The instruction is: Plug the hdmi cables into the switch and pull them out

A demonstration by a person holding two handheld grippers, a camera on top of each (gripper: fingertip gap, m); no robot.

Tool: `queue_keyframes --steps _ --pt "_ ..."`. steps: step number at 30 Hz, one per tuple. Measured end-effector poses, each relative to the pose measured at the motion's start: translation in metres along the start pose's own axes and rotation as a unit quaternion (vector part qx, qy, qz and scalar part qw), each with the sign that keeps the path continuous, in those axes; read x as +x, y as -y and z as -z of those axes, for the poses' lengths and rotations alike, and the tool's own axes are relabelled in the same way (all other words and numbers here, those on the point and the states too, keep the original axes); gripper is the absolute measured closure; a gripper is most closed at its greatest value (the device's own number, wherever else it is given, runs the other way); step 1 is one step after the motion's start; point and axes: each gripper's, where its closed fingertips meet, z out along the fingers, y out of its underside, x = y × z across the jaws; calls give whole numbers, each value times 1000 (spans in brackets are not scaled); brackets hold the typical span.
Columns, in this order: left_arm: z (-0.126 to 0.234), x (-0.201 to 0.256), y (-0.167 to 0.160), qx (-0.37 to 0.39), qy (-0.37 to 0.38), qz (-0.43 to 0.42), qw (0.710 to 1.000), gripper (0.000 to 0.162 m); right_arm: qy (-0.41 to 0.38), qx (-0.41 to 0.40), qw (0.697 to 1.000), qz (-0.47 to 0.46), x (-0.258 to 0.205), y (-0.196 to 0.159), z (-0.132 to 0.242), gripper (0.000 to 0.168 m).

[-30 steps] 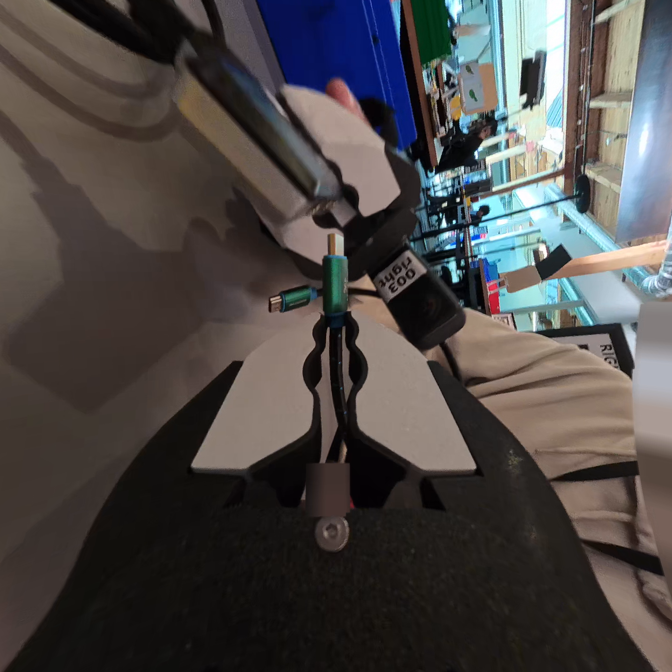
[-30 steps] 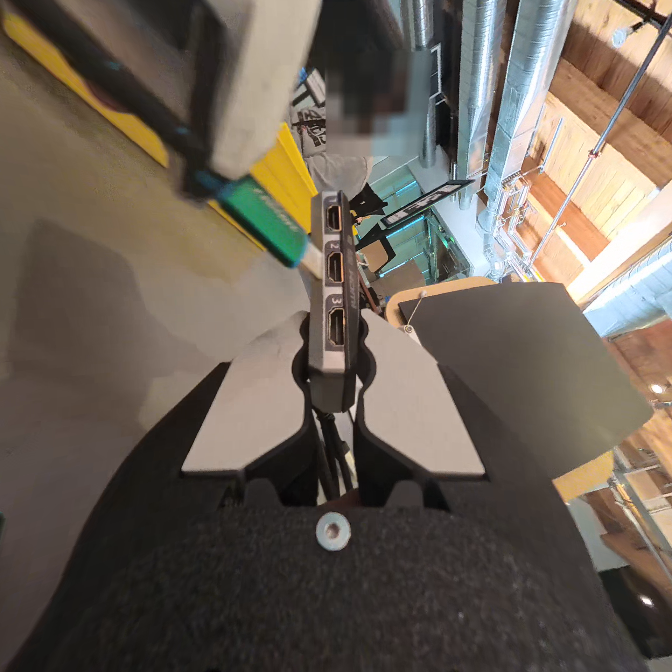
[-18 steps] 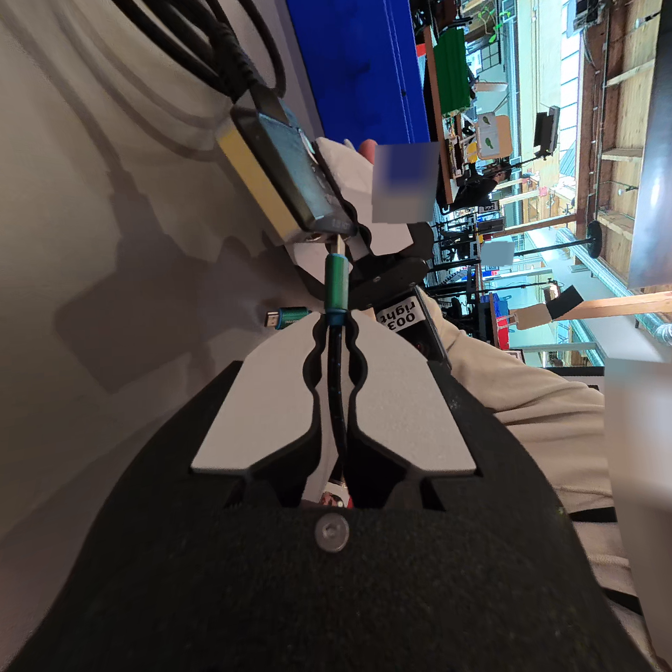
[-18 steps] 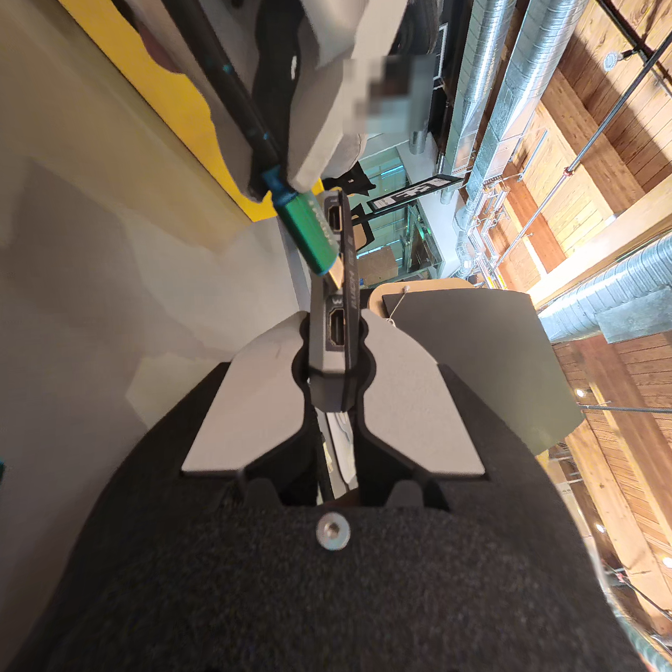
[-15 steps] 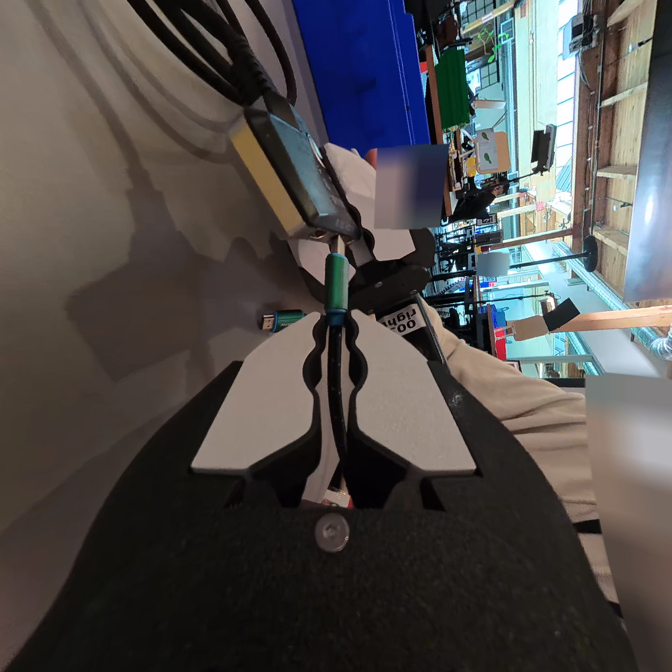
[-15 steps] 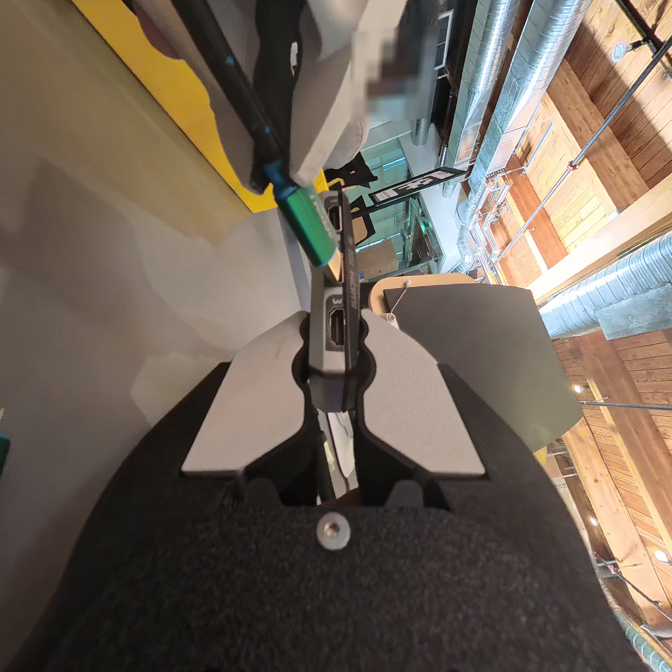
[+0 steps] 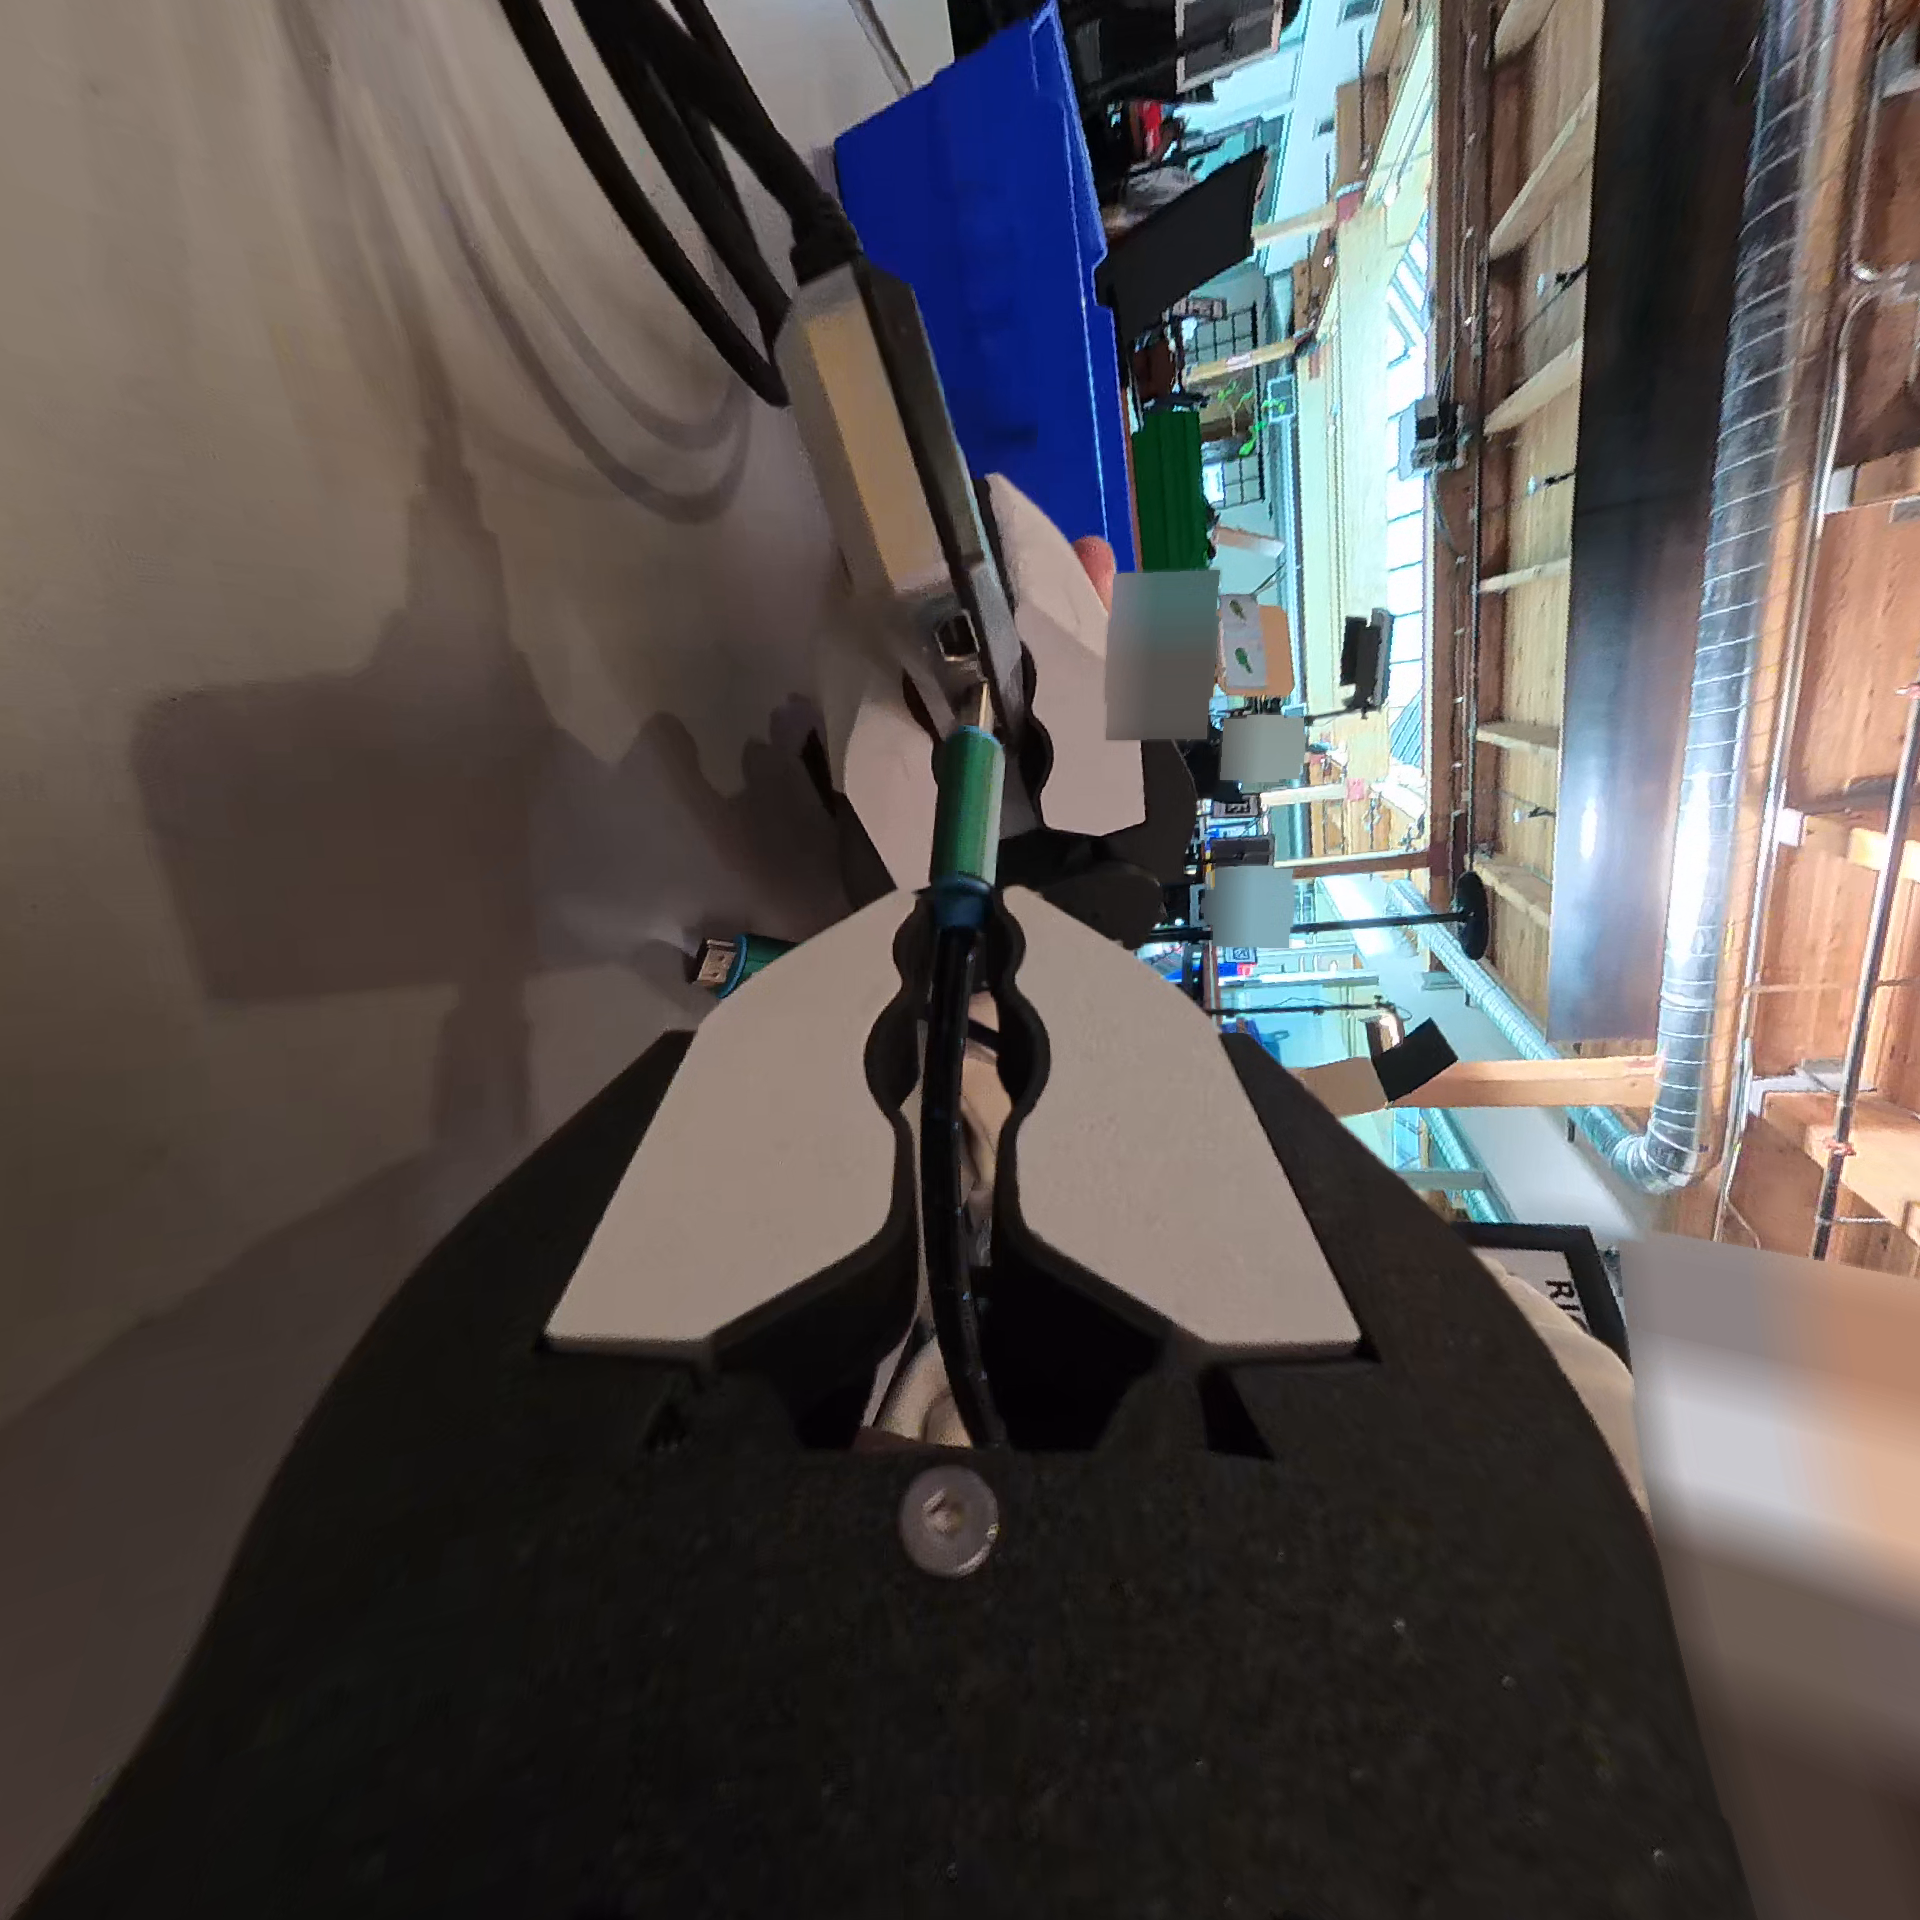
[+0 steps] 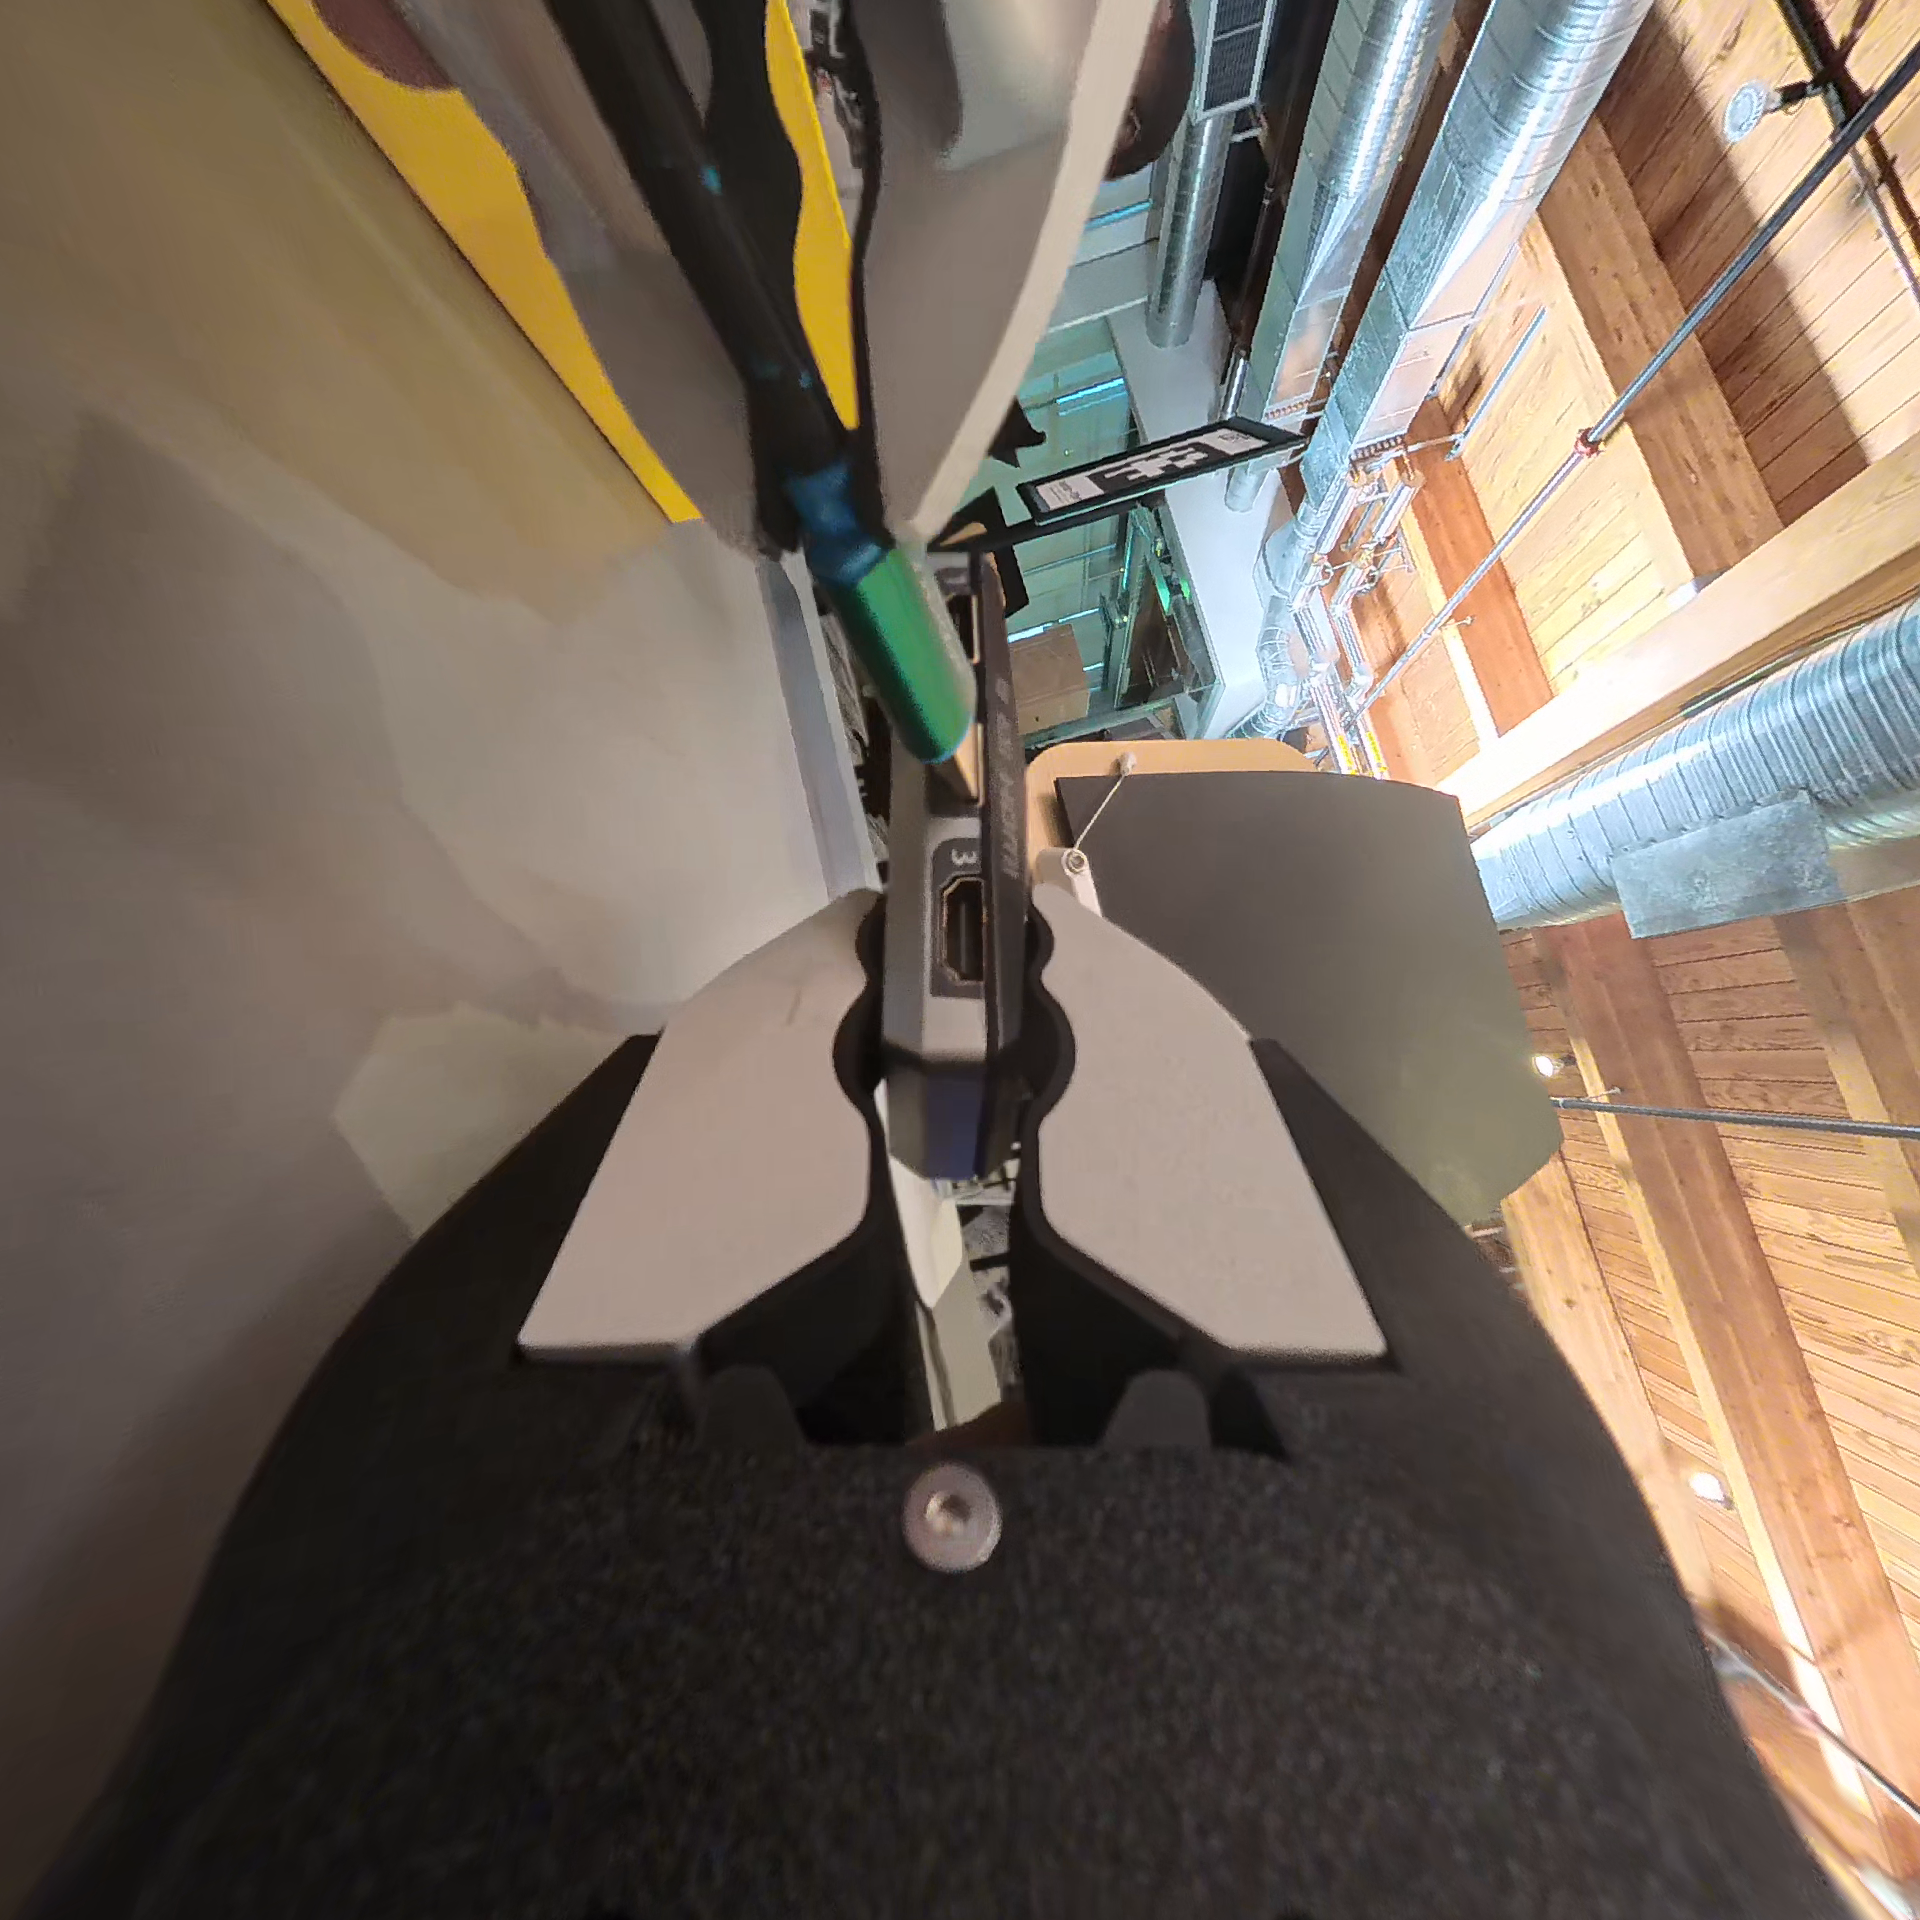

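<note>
Green plug (image 7: pixel 967 801) now enters switch (image 8: pixel 951 935), left tongs (image 7: pixel 956 914) clamping stiff cable, right tongs (image 8: pixel 951 925) gripping rigid switch.

The green plug's (image 8: pixel 906 663) metal tip (image 8: pixel 961 767) hid the middle port of the switch (image 8: pixel 940 966); seating depth was indeterminable. The black cables (image 7: pixel 665 166) ran off the upper edge. The left gripper (image 8: pixel 831 208) appeared blurred and cropped.
</note>
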Motion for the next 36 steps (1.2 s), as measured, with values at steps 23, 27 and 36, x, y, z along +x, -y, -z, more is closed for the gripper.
queue_keyframes --steps 23,27,36 --pt "17 14 -13 -54 -17 -52 997 154 -117 60 983 128 22 28 18 147" --pt "25 12 -19 -72 -14 -66 995 154 -131 81 973 170 18 41 22 147" --pt "30 9 -29 -98 24 -138 985 153 -110 108 977 149 12 53 27 148"
